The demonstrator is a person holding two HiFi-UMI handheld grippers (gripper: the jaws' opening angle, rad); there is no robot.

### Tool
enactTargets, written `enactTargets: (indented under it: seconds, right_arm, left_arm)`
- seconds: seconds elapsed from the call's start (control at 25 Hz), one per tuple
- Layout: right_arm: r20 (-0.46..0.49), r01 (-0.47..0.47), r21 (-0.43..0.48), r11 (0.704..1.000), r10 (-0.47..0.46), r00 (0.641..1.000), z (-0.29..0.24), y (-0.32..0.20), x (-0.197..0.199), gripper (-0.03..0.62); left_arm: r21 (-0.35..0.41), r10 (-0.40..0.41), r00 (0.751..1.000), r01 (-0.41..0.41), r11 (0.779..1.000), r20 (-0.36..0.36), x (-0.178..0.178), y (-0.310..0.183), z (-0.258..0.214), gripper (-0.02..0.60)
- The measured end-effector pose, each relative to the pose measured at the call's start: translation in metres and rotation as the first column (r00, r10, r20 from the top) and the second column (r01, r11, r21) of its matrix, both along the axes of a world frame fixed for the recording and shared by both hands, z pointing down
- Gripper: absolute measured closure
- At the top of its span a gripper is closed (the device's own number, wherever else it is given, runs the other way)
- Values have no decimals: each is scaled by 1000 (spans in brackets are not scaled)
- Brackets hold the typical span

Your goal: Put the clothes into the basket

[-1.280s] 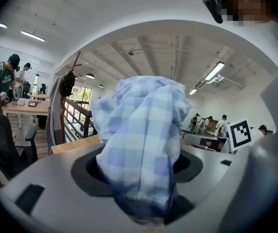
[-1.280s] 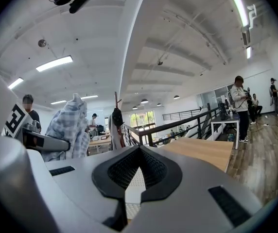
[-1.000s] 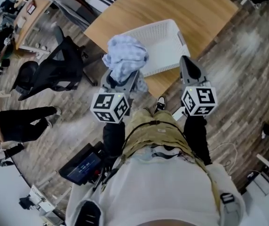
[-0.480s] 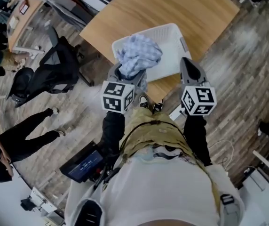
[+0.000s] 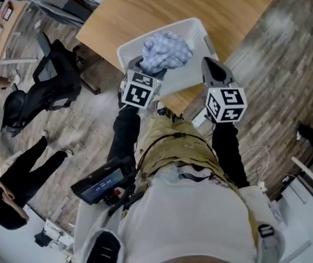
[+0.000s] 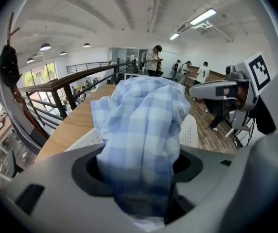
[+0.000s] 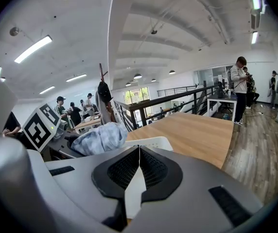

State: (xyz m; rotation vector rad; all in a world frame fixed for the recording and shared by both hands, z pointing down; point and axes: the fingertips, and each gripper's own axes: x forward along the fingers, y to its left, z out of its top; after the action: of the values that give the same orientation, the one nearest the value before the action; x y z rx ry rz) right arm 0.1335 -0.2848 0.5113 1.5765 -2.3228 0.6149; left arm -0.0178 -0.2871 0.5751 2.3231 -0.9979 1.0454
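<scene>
The left gripper (image 5: 143, 73), jaws clamped on the blue checked shirt (image 5: 167, 51), has carried it over the white basket (image 5: 192, 23); release looks next. The right gripper (image 5: 212, 69) hangs empty, jaws together.

place: open-plan office or lab floor
floor: wood-plank flooring (image 5: 288, 59) all over
furniture: big wooden table (image 5: 173, 10) on the far side, black office chair (image 5: 58, 73) to the left, white desk (image 7: 220, 101) far right
edge: dark railing (image 7: 178, 95) beyond the table, large windows (image 6: 44, 74) behind it
ceiling: white, beamed, strip lights (image 7: 32, 48)
people: several, one standing (image 7: 239, 89) by the far desk
</scene>
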Motion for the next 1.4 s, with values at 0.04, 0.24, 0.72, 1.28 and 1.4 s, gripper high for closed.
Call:
enactTargets:
  seconds: [0.04, 0.24, 0.72, 1.28, 1.4]
  right_arm:
    - [0, -2, -10, 1000, 2, 1000, 4, -3, 1, 572]
    - [-13, -21, -54, 998, 20, 1000, 19, -10, 8, 572]
    - [-58, -41, -100, 994, 35, 998, 31, 4, 16, 572]
    - [-71, -49, -86, 995, 43, 997, 24, 6, 18, 572]
    - [-69, -40, -76, 996, 34, 997, 19, 6, 12, 572]
  left_arm:
    - [-26, 13, 1000, -13, 1000, 19, 2, 0, 8, 287]
    - [-138, 64, 994, -51, 989, 90, 14, -1, 60, 285]
    - [-332, 290, 900, -179, 926, 326, 18, 14, 186, 284]
    - [-330, 338, 861, -215, 919, 381, 16, 20, 206, 244]
    - [-274, 315, 871, -220, 936, 376, 16, 14, 185, 244]
